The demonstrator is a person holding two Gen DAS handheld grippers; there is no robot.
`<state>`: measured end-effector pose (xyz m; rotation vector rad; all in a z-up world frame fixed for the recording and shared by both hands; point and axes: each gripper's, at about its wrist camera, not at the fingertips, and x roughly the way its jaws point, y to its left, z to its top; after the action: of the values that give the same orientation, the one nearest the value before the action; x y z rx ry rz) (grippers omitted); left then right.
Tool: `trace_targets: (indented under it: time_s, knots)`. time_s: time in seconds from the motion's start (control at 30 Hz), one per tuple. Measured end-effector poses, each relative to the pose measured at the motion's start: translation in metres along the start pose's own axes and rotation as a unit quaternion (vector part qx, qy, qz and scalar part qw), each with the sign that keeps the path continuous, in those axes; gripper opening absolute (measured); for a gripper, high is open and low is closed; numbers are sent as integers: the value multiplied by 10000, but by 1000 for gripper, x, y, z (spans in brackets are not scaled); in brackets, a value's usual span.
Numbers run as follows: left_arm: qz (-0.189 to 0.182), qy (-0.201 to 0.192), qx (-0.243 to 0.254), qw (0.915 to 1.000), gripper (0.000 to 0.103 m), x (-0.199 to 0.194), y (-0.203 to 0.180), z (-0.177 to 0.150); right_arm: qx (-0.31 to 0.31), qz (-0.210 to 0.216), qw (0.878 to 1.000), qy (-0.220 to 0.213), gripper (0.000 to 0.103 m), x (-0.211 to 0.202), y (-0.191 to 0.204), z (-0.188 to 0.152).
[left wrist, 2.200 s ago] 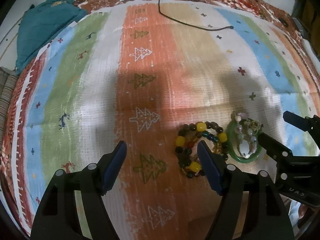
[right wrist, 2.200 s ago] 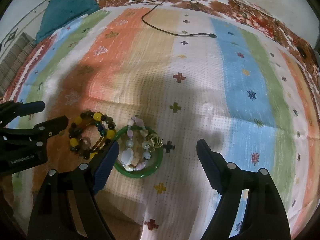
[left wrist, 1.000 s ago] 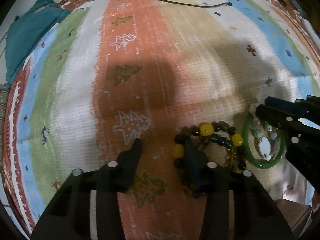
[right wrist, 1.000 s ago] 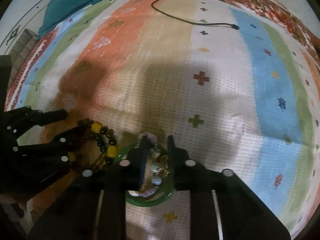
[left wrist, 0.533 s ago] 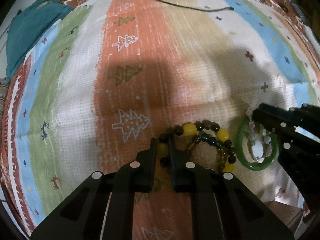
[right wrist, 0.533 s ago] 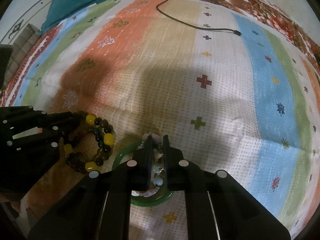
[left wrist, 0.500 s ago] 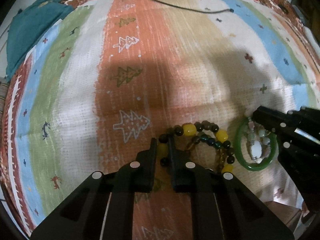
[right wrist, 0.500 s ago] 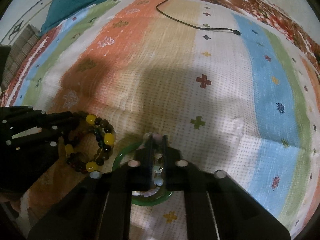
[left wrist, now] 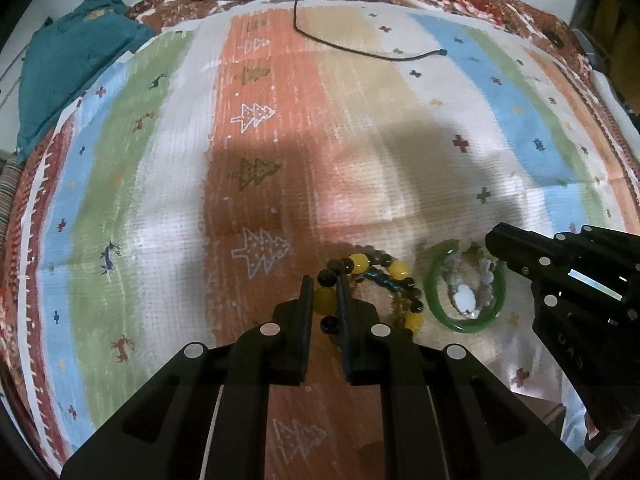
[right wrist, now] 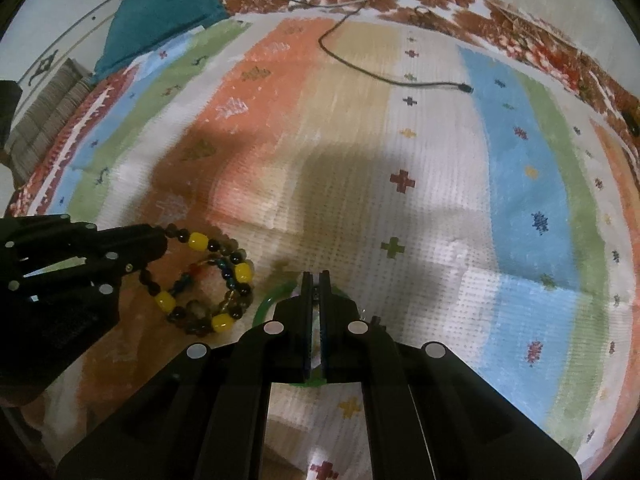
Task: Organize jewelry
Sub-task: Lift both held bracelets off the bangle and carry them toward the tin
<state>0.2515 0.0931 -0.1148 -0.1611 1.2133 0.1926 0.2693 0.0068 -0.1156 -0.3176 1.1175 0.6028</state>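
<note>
Surface: a striped woven cloth (left wrist: pixel 360 152) in orange, tan, white, blue and green bands, printed with small trees, crosses and deer, with fold creases across it. What lies under the cloth cannot be told. Far edge: a red-brown patterned border (right wrist: pixel 500 12), pale floor or wall beyond. Far left corner: a crumpled teal cloth (left wrist: pixel 72 64) lapping over the edge. A black cable (right wrist: pixel 384 76) runs in from the far edge and ends loose on the tan and white bands; a thin white cord (right wrist: pixel 352 0) lies along the border. Dark shadow covers the middle of the cloth.

Open room: the whole far half is bare apart from the cable; the blue and green bands on the right are free, as are the green and blue bands on the left.

Jewelry sits near the front edge. Left claw (left wrist: pixel 324 288) is clenched on a yellow bead of the beaded bracelet (left wrist: pixel 384 280), dark and yellow beads. Just beside it to the right lies the green bangle (left wrist: pixel 464 320) with a pale bead strand (left wrist: pixel 464 300) inside its ring. Right claw (right wrist: pixel 316 280) is clamped over the bangle's middle, nipping that strand as far as can be seen; its body hides most of the ring.
</note>
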Motion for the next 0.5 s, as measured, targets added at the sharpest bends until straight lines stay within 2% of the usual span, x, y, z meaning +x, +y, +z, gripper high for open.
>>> trace_targets:
  time_s: [0.5]
  knots:
    - [-191, -463, -54, 9987, 11, -53, -6, -13, 40, -135, 9989, -446, 4, -54, 8, -14]
